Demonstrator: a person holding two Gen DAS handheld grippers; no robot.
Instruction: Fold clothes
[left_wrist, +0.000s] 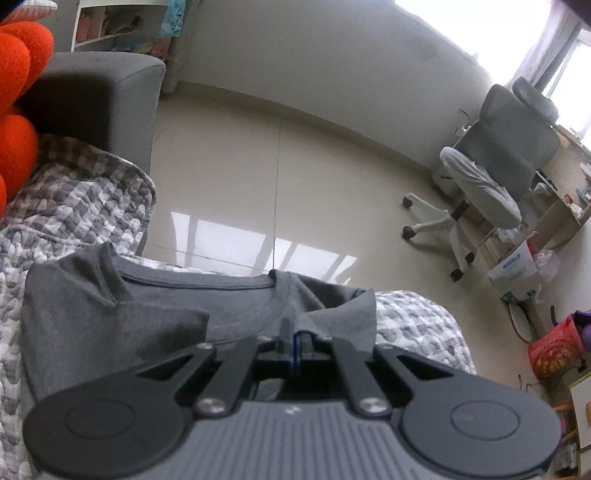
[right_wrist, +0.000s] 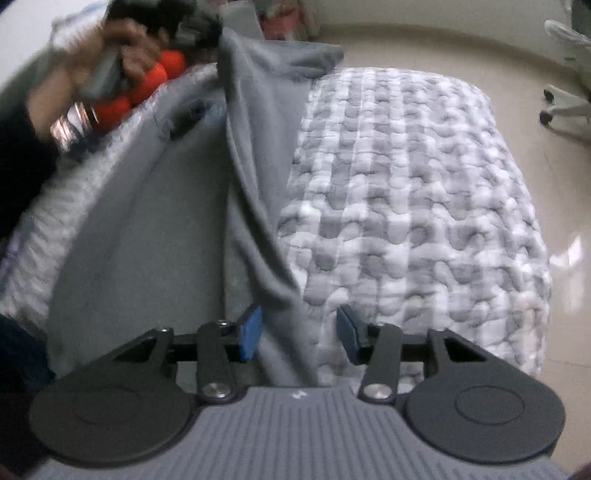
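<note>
Checked quilt (right_wrist: 406, 203) — pale tiled floor (left_wrist: 240, 166).

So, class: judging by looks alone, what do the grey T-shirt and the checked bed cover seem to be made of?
Grey T-shirt: looks like soft matte cotton jersey; it drapes in limp folds and has a ribbed collar. Checked bed cover: probably quilted cotton with padding; its stitched squares look puffy and matte.

A grey cotton T-shirt (right_wrist: 155, 229) lies on the checked quilted bed cover (right_wrist: 406, 192), left of centre; a grey office chair (left_wrist: 506, 155) stands on the floor beyond.
</note>
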